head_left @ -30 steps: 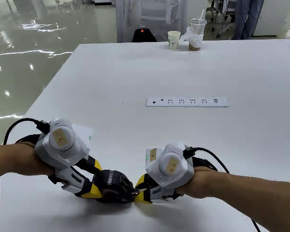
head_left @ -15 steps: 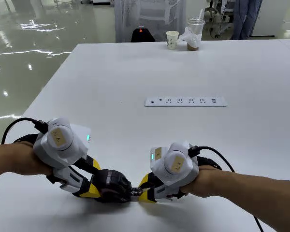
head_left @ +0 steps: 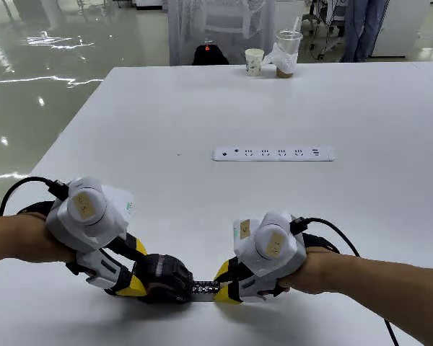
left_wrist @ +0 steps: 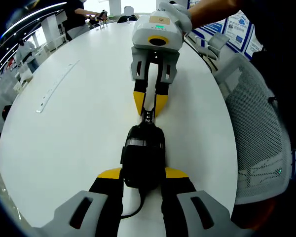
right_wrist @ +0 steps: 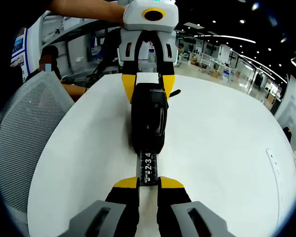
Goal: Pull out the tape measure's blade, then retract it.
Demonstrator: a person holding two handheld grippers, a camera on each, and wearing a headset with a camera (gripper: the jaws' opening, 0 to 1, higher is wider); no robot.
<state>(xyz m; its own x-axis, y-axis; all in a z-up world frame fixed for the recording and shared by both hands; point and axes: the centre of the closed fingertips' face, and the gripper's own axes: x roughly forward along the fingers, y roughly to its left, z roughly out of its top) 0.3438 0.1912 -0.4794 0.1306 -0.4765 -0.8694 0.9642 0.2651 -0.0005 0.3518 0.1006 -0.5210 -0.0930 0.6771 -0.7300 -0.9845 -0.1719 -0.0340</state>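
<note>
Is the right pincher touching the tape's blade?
Touching. In the right gripper view, the right gripper has its yellow jaws pinched on the end of the numbered blade.

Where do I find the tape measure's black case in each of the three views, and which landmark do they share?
Head view: tape measure at bottom, left of centre, in the left gripper.
Left gripper view: tape measure at lower centre, between that view's own jaws.
Right gripper view: tape measure at centre, its blade running down into that view's jaws.
Shared landmark: the white power strip.
</note>
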